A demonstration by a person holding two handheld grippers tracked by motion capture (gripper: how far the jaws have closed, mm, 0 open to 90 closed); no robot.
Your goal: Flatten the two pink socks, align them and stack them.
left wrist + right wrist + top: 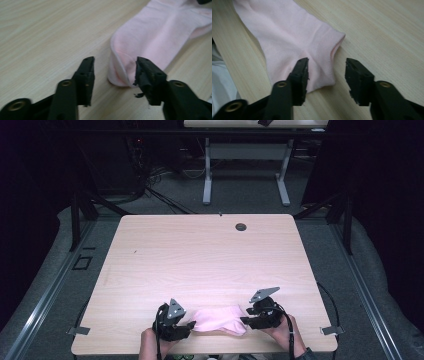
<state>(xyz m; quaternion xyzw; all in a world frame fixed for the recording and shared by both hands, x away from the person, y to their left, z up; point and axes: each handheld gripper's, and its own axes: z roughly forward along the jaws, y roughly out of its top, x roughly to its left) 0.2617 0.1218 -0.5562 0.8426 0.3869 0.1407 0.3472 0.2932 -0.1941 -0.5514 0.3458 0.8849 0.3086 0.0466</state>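
A pink sock lies flat on the wooden table, close to the edge where the person sits. The sock is the thing to look from here.

The left gripper sits just beside the sock's left end. Its jaws stand partly open. In the left gripper view the sock's rounded end lies between the two jaws, and one jaw is right at the cloth, but nothing is pinched. The gripper holds nothing.

The right gripper sits at the sock's right end. Its jaws are partly open too. In the right gripper view one jaw is over the sock and the other is over bare wood beside it, so the sock's corner lies between them. It holds nothing either.

It looks like the sock has been laid down, one gripper at each end so it stays spread flat and not bunched up
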